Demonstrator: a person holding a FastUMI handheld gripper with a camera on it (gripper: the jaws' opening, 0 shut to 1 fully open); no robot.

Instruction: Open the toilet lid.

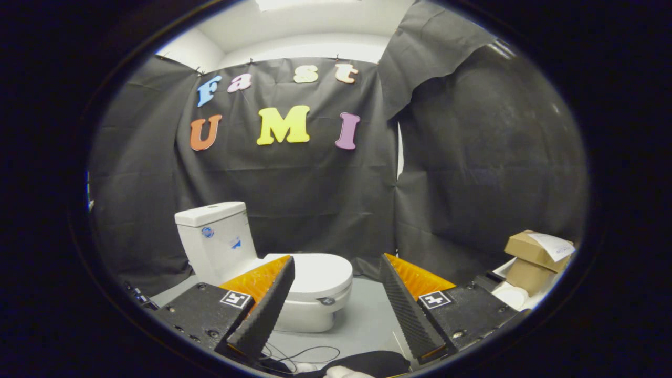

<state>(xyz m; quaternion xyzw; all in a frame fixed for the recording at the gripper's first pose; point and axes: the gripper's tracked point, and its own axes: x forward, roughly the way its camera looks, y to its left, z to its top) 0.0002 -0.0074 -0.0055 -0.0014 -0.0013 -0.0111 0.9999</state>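
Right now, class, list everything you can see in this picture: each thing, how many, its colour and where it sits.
toilet: one, white, on the floor beyond the tongs, partly behind one finger
lid: one, white, down on the bowl
tank: one, white, behind the bowl, against the cloth wall
boxes: two, brown cardboard, stacked off to the side of the other finger
cable: one, dark, looped on the grey floor below the fingers
tongs: one pair, fingers spread wide, gripping nothing, short of the toilet
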